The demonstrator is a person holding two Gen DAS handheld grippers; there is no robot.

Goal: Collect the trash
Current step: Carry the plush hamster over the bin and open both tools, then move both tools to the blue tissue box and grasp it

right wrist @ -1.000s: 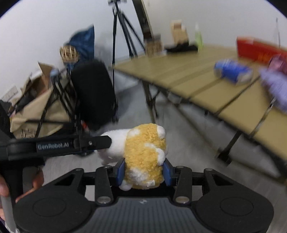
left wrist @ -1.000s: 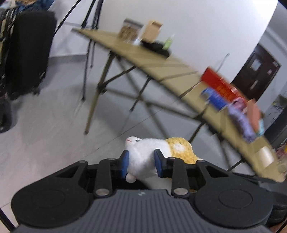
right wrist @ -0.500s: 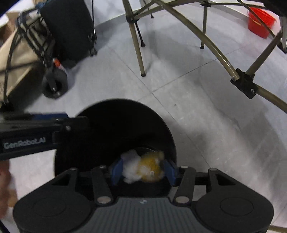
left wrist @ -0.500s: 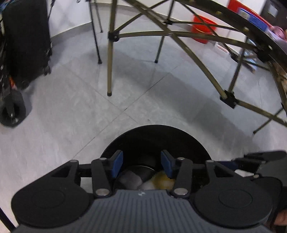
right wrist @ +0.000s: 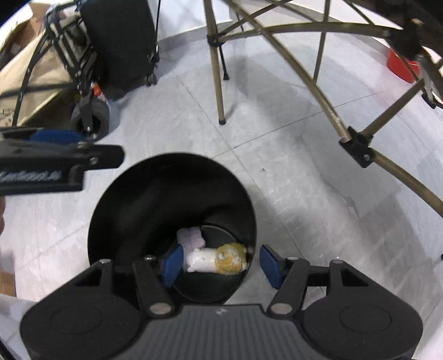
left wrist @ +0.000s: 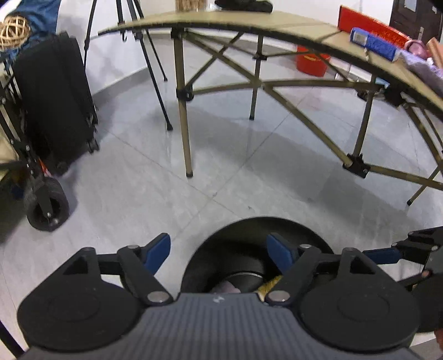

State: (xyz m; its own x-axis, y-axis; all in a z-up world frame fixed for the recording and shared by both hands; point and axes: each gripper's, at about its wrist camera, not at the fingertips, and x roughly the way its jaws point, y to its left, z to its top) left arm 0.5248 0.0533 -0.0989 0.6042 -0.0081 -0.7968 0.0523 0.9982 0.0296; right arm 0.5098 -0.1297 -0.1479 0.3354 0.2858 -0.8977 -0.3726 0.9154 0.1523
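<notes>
Both hand-held grippers have let go since one second ago, when each was clamped on one end of the plush toy; now the toy [right wrist: 217, 259] lies at the bottom of the black bin [right wrist: 133, 199], beside a pale wad [right wrist: 191, 236]. The left hand-held gripper [left wrist: 218, 250] has its jaws spread wide and empty, and the right hand-held gripper [right wrist: 220, 264] is released too, nothing between its blue pads.

In the right wrist view the toy sits in the lower middle of the frame, just above the gap of the open jaws. Its long axis runs left to right across the frame, the white part at left and the yellow part at right. The right one is directly over it; the left one appears at the middle left of that frame, beside the bin rim.

More items wait on the surface [left wrist: 249, 20] in the upper right of the left wrist view: a blue roll [left wrist: 373, 44] and a red box [left wrist: 371, 25]. I judge that the next move goes up and to that side, and which of the two is nearer I cannot tell.
</notes>
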